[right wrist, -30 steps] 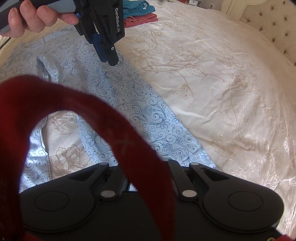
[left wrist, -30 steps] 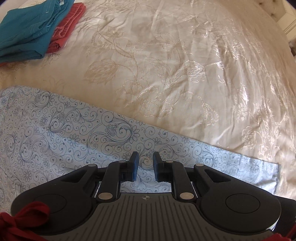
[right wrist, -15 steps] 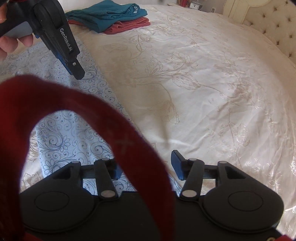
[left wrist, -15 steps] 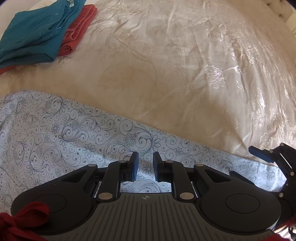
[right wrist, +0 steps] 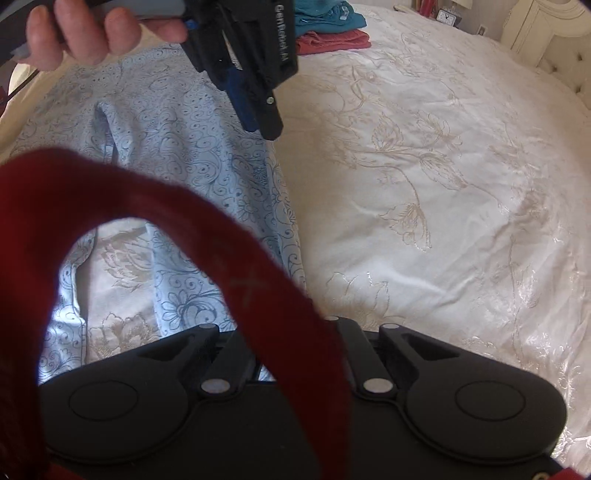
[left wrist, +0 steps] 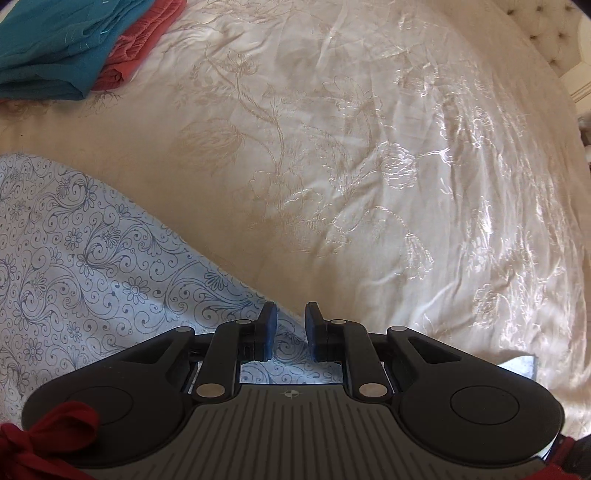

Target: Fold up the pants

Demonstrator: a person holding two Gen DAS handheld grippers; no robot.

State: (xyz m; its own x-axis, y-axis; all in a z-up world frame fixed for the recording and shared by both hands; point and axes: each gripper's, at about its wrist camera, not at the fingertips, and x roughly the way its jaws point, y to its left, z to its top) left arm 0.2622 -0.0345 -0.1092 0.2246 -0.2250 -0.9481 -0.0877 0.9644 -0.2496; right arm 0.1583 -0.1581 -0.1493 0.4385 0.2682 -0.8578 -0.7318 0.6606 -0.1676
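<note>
Left wrist view: the light-blue pants with a dark scroll-and-flower print lie flat on the cream embroidered satin bedspread, filling the lower left and running under the left gripper. That gripper's jaws stand a narrow gap apart, printed cloth shows through the gap, and nothing is seen pinched. A folded teal garment rests on a folded coral-red garment at the far corner, well apart from the work. Right wrist view: the two legs lie separate with bedspread showing between them, so no fold is judged made; laying leg on leg and folding the length remain. Only this view shows the person's hand holding the left gripper, its tip at the outer edge of the pants. The right gripper is closing its jaws. A dark red fabric strap hides its fingertips, so whether cloth is between them cannot be told. The leg's edge does run down towards them.
</note>
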